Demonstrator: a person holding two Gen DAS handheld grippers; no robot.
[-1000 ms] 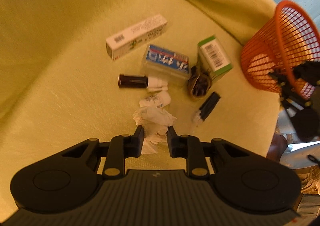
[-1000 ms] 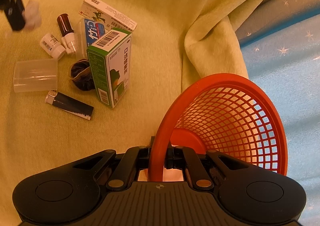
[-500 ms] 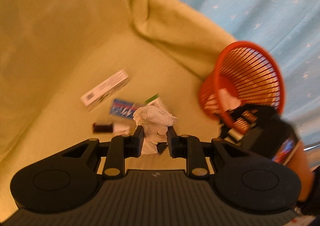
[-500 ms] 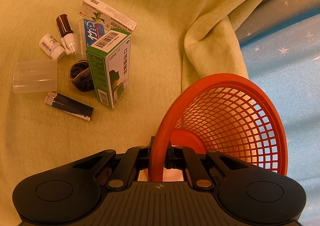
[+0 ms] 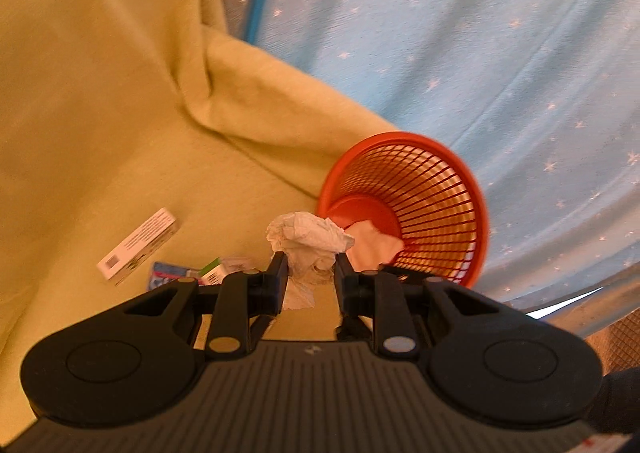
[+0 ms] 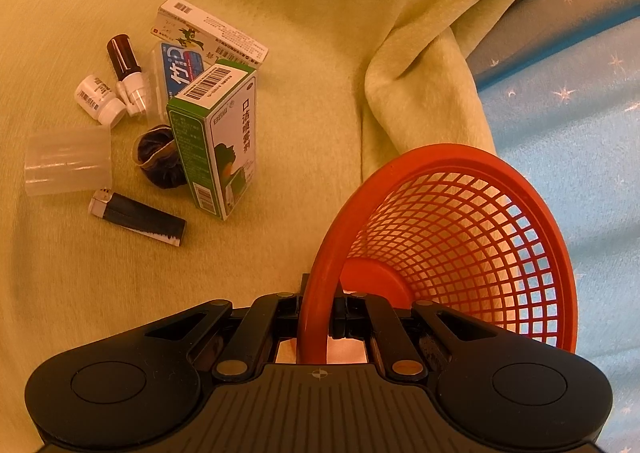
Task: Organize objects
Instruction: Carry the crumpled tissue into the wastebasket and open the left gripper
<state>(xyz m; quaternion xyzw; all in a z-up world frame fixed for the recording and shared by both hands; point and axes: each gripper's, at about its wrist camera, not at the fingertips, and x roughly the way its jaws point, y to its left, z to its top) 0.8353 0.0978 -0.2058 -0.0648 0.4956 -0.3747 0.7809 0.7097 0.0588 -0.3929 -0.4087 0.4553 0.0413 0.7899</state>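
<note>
One yellow-green blanket [image 6: 280,213] over star-print blue sheet [image 5: 500,53].

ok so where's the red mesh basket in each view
Left wrist: red mesh basket sits right of centre, tipped with its mouth toward the camera, just past the crumpled tissue held in the left hand-held gripper.
Right wrist: lower right, its rim clamped in the right hand-held gripper.
Shared landmark: the white barcoded box.

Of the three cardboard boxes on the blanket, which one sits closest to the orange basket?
The green-and-white box with the barcode on its top end. The long white box and the blue box lie behind it.
</note>
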